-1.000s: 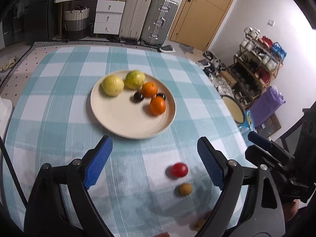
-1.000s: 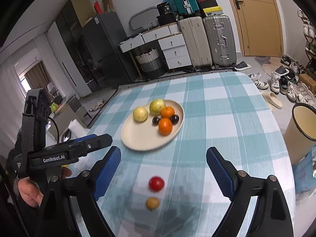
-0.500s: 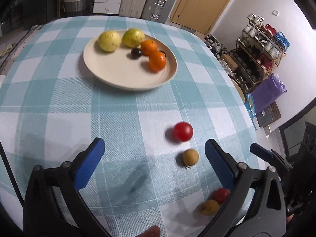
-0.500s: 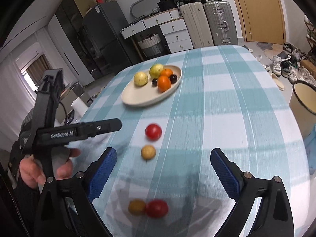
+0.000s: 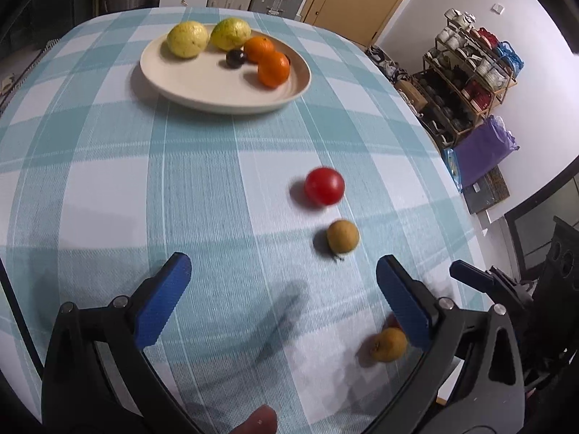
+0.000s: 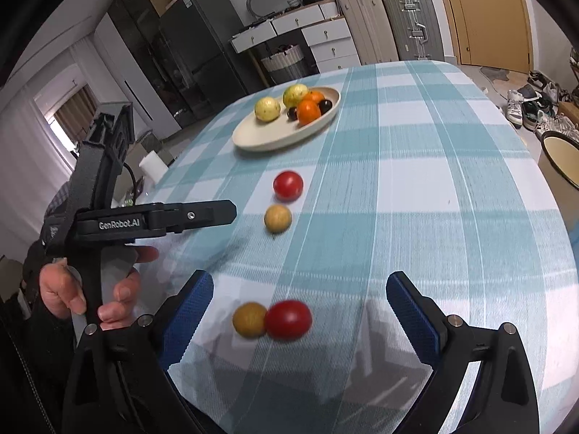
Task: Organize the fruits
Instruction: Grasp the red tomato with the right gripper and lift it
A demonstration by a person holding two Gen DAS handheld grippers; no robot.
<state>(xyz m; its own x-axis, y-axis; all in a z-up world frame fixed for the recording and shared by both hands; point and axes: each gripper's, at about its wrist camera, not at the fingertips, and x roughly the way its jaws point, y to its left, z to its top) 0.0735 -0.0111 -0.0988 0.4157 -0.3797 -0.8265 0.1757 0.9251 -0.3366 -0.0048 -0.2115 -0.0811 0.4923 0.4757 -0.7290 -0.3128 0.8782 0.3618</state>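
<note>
A cream plate (image 5: 202, 83) (image 6: 260, 137) holds two yellow-green fruits, two oranges (image 5: 274, 68) and dark small fruits. On the checked cloth lie a red tomato (image 5: 324, 186) (image 6: 288, 185) and a tan round fruit (image 5: 343, 236) (image 6: 277, 218). Nearer the table edge a second tan fruit (image 6: 249, 319) (image 5: 389, 344) touches a second tomato (image 6: 288, 319). My left gripper (image 5: 282, 289) is open and empty above the cloth. My right gripper (image 6: 300, 300) is open and empty, with the near pair between its fingers.
The left gripper's body (image 6: 144, 217) and the hand holding it are at the left in the right wrist view. The table edge drops off on the right toward a shoe rack (image 5: 466, 83) and a bin (image 6: 561, 155). Suitcases and drawers stand behind the table.
Both grippers pulled back toward the near table edge and tilted down. The plate now looks farther off, and the near tomato and tan fruit came into view between the right fingers.
</note>
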